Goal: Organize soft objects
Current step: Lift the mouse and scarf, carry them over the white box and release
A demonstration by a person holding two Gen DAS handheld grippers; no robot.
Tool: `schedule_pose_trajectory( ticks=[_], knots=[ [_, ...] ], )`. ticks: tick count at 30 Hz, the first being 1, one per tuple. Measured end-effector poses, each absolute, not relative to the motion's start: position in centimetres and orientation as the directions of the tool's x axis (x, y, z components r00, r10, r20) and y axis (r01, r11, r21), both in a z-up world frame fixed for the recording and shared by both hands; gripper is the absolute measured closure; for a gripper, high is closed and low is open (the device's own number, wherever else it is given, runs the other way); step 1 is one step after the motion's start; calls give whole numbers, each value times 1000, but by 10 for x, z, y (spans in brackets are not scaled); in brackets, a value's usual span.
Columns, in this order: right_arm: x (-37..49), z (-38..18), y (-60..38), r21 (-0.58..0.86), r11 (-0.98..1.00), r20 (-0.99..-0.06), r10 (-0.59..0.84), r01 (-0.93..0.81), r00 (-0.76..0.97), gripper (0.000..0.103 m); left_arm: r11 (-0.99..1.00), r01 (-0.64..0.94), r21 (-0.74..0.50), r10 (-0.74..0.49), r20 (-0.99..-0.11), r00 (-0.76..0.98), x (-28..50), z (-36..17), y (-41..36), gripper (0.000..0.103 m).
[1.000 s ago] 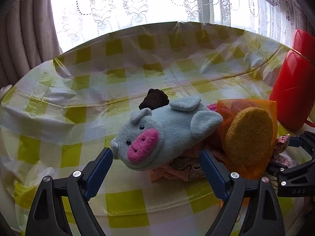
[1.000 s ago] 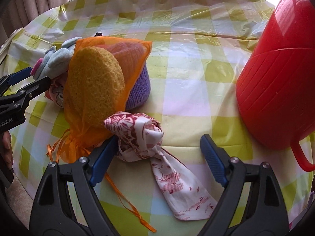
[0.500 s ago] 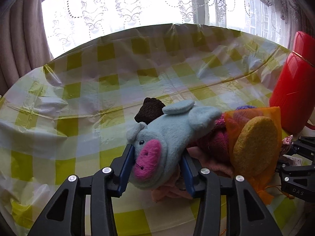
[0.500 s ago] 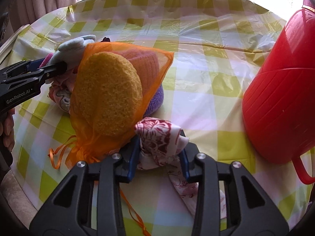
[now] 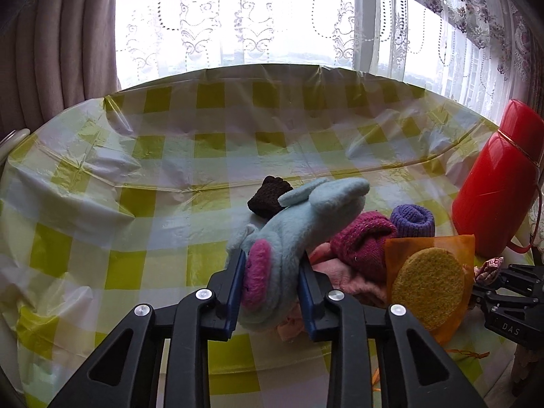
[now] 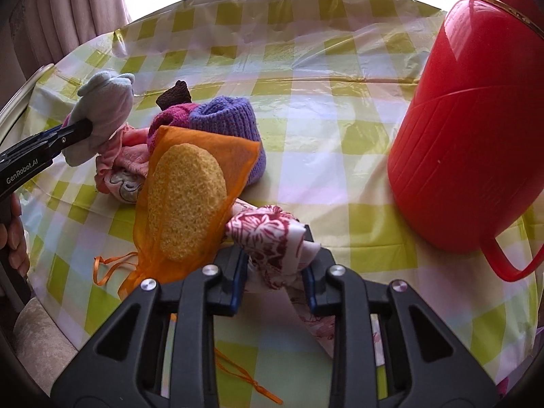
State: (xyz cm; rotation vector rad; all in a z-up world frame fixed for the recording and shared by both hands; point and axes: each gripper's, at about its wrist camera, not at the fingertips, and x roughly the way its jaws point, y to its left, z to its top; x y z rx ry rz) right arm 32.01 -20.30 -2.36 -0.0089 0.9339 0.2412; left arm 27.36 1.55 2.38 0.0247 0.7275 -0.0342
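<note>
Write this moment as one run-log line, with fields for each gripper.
left gripper: jaws closing on light-blue plush toy | right gripper: jaws closing on red-and-white floral cloth | pile: on checked tablecloth

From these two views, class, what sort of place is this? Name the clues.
Probably a room in a home. A round table with a yellow checked plastic cover stands by a window hung with lace curtains, and a red thermos jug sits beside a heap of soft things.

A: The surface (image 5: 163, 156) wears glossy, wrinkled plastic sheeting; the red jug (image 6: 476, 129) is shiny ribbed plastic.

B: The plush mouse (image 5: 292, 238) is fuzzy fleece; the sponge (image 6: 185, 200) looks rough and porous.
</note>
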Motion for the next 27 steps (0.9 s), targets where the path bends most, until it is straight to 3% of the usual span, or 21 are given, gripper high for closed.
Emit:
schedule_pose_trajectory(
  ticks=[15,27],
  knots=[
    [282,-3,-230,114,981,-778,186,-157,601,72,999,-18,-48,-18,-659,752,222,30,22,79],
    [237,10,-253,122,984,-768,177,-131,615,72,997,57,-60,-82,-638,766,182,46,-16,79]
  ],
)
